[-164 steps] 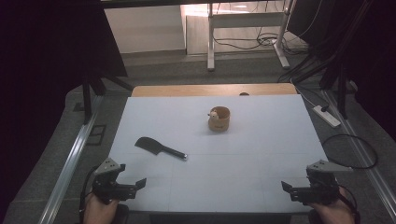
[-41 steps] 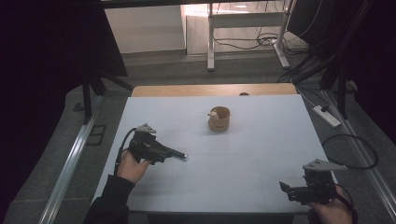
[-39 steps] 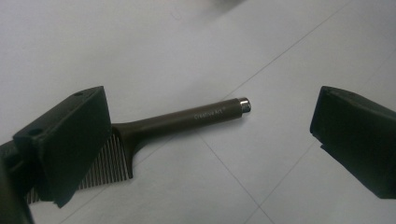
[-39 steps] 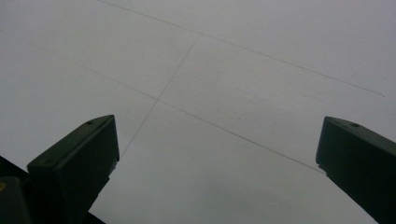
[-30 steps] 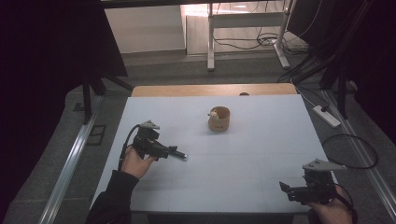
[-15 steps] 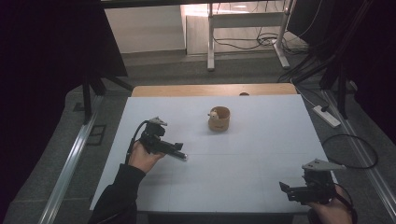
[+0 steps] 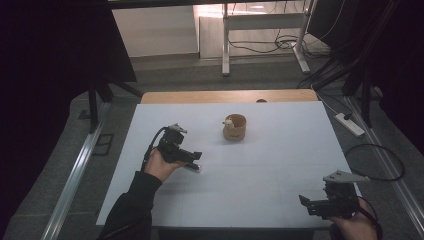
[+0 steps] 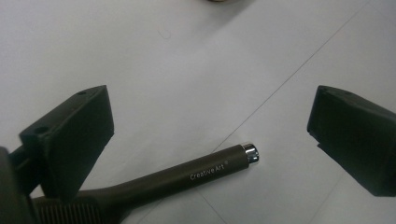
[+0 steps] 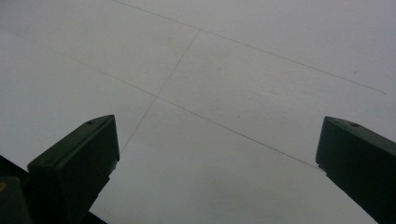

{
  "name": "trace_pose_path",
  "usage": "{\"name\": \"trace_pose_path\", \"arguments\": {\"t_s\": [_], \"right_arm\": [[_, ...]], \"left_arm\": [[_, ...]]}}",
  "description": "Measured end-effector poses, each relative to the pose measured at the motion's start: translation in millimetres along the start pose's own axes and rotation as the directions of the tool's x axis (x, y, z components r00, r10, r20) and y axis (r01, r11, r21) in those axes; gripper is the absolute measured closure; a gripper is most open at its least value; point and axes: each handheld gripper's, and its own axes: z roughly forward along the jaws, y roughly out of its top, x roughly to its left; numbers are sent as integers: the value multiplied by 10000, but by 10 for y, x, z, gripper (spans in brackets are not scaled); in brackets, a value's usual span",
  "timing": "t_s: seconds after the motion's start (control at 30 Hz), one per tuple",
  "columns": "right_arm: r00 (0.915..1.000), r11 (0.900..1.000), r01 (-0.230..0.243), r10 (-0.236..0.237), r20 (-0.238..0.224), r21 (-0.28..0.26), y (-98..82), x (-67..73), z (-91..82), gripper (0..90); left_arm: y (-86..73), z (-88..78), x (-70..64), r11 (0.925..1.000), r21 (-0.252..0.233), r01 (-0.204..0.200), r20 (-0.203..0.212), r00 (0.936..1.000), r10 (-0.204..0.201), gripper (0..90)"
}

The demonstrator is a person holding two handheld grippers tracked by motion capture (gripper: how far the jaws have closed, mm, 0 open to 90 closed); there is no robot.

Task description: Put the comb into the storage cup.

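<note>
Left gripper [image 8: 210,140] spread wide over dark brown brush with chrome-capped handle [image 8: 205,170], handle lying between jaws, nearer left one; reach step; next: lower, centre, clamp handle

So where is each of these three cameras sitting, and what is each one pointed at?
High view: fixed above the person's side, looking forward and down on the white table; forearms, left gripper, right gripper.
Left gripper view: rides the left gripper, looking along its open jaws down at the brush handle.
Right gripper view: rides the right gripper, open jaws over bare table.
Shared: the high view and the left gripper view both show the brush and the wooden cup.
</note>
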Motion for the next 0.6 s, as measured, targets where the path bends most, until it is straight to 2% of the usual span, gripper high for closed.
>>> {"name": "trace_pose_path", "arguments": {"t_s": [0.1, 0.13, 0.17, 0.27, 0.3, 0.47, 0.53, 0.6], "right_arm": [[10000, 10000, 23, -23, 6, 17, 1, 1, 0, 3], [10000, 10000, 23, -23, 6, 17, 1, 1, 0, 3], [10000, 10000, 36, -36, 8, 18, 1, 2, 1, 3], [10000, 10000, 57, -57, 27, 26, 1, 5, 2, 4], [10000, 10000, 66, -66, 31, 30, 1, 6, 3, 4], [10000, 10000, 81, -81, 25, 52, 1, 6, 5, 5], [10000, 9999, 93, -93, 22, 57, 2, 6, 6, 5], [10000, 9999, 96, -96, 20, 65, 2, 7, 6, 5]], "left_arm": [[-12, 11, 6, 10000, 19, -49, -12, 10000, 49, 161], [-18, 13, 11, 10000, 40, -72, 32, 10000, 72, 161], [-29, 25, 19, 10000, 83, -39, 223, 9997, 37, 292], [-34, 50, 15, 9997, 259, 6, 241, 9997, -12, 455], [-41, 74, 4, 9990, 428, -98, 173, 9998, 91, 530], [-52, 73, 4, 9992, 342, -212, 288, 9994, 202, 798], [-54, 74, 4, 9992, 354, -207, 285, 9994, 197, 866], [-71, 93, 10, 9989, 408, -222, 330, 9992, 209, 882]]}}
